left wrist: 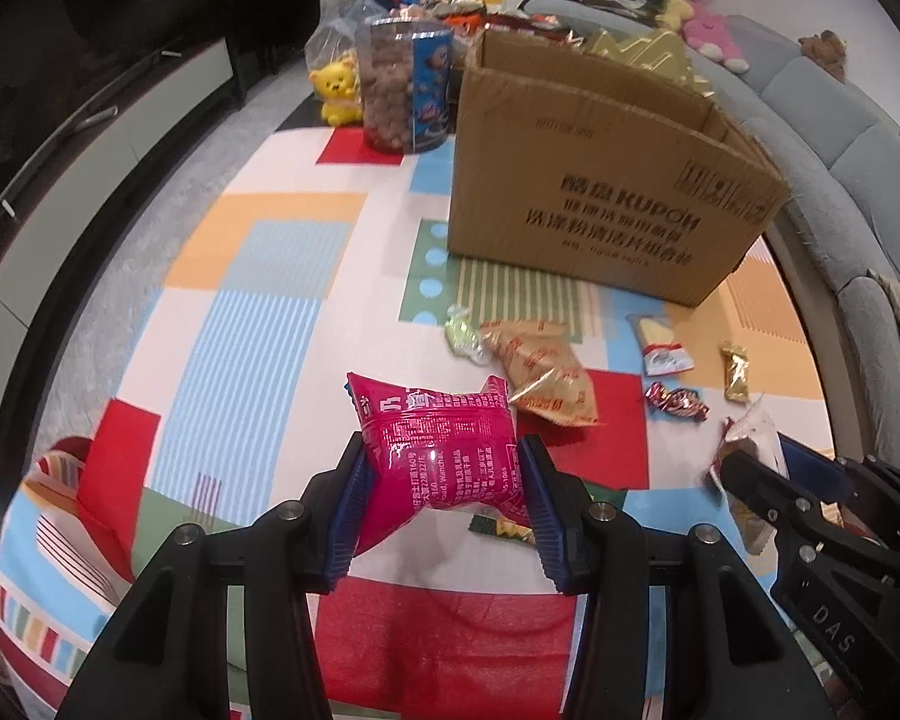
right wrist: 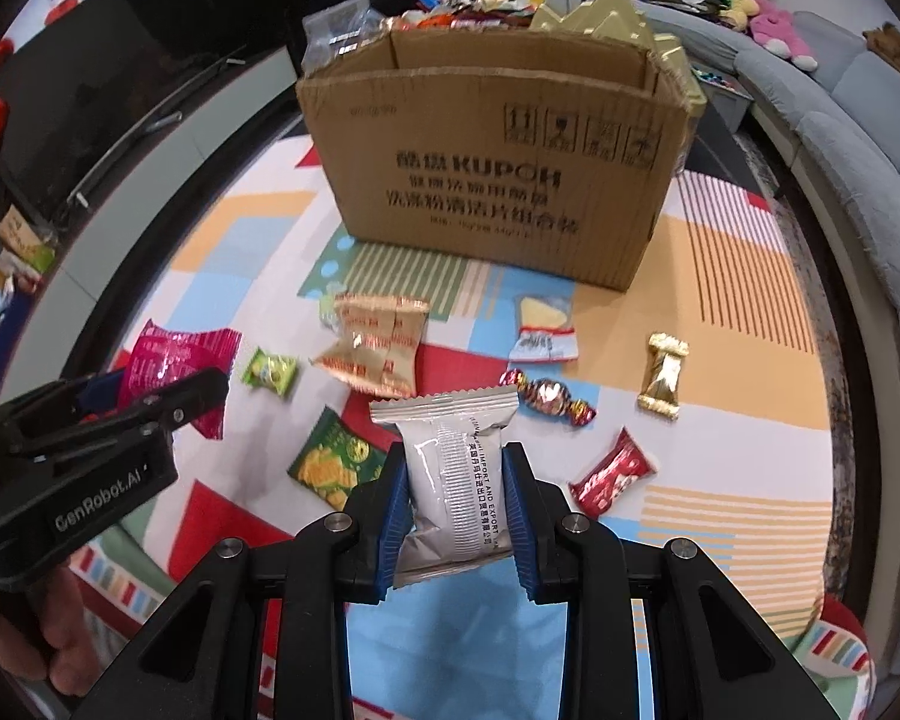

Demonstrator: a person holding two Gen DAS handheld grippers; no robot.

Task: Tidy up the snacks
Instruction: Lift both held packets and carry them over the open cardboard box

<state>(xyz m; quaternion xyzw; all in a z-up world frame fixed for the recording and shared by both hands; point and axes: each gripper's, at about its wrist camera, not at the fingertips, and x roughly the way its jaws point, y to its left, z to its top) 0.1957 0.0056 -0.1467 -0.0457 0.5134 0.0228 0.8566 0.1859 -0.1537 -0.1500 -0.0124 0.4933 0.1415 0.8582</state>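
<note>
A bright patchwork mat (right wrist: 744, 276) of red, blue, orange and white blocks covers the floor, a grey sofa (left wrist: 840, 120) curving round on the right. Far left, the left gripper (left wrist: 444, 498) is clenched on a shiny magenta snack packet (left wrist: 438, 450), blue pads squeezing its waist, the packet lifted clear of the mat. Ahead of it and off to the left stands a clear round tub of brown balls (left wrist: 402, 90) beside a yellow bear toy (left wrist: 336, 90). Straight ahead of both tongs sits the open brown cardboard box (right wrist: 498, 180), black print on its side. Between the box and the tongs lie loose snacks: a small green candy (right wrist: 270, 372), a beige crinkled bag (right wrist: 378, 348), a green chip packet (right wrist: 336, 462) just left of the right gripper (right wrist: 456, 510). That one is gripping a silver-white foil packet (right wrist: 450, 474) upright. To its right lie a twisted foil candy (right wrist: 546, 393), a red wrapped bar (right wrist: 612, 471), a gold wrapped sweet (right wrist: 663, 375).
</note>
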